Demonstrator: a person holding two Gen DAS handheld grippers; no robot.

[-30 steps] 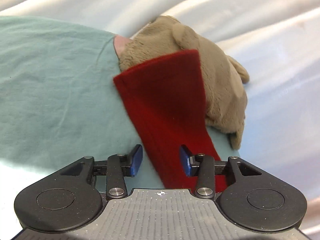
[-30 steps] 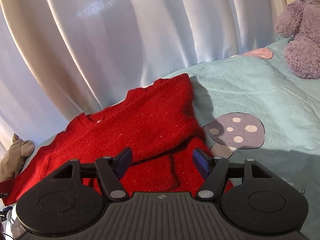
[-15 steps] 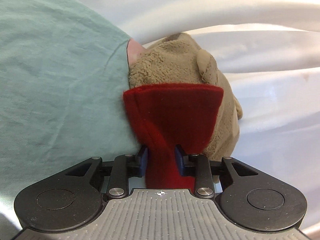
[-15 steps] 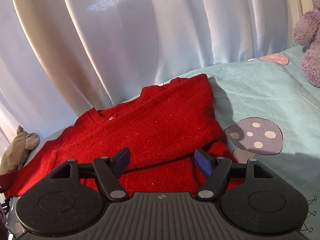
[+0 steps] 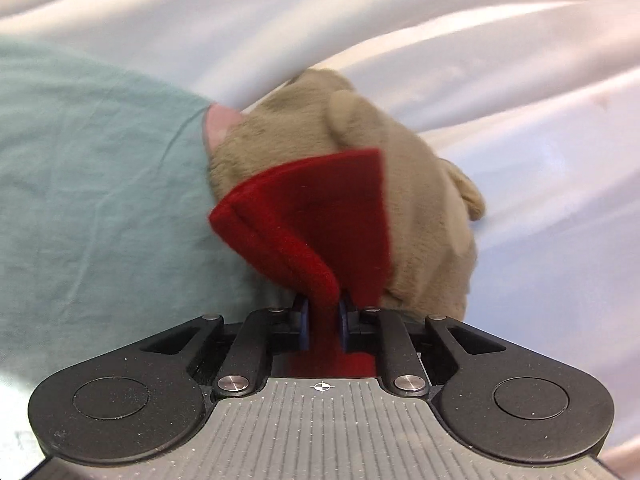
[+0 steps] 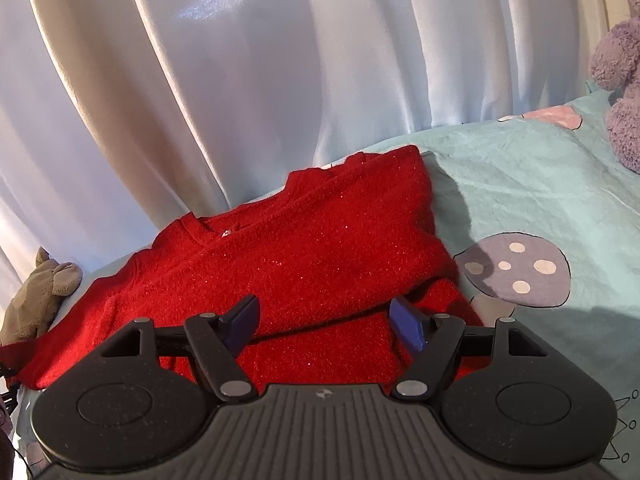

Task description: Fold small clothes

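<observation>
Left wrist view: showing left gripper (image 5: 323, 322) clamping the sleeve cuff (image 5: 316, 216) of the red fuzzy knit sweater, blue pads (image 5: 304, 326) pressing the bunched fabric from both sides. Cuff fanning up and forward of the jaws, folding over itself at its left edge. Lying just behind and touching it: tan plush toy (image 5: 360, 160), resting at the edge of the pale teal bed sheet (image 5: 92, 184). White draped curtain (image 5: 440, 32) filling the background. Slightly blurred.

Right wrist view: showing what the left view is missing, namely the whole red sweater (image 6: 304, 256) lying spread on the teal sheet (image 6: 520, 184), neckline toward the curtain (image 6: 240, 80), right side already folded over the body, left sleeve running out to the frame's left edge beside the tan plush toy (image 6: 40, 296). Also showing only here: grey spotted mushroom print (image 6: 516, 276) on the sheet just right of the sweater, and lilac plush toy (image 6: 620, 92) at the far right.

Right gripper (image 6: 324, 322) standing wide apart, gripping nothing, hovering over the sweater's near hem, pointing forward and tilting downward. Left gripper likewise tilting downward toward the bed.
</observation>
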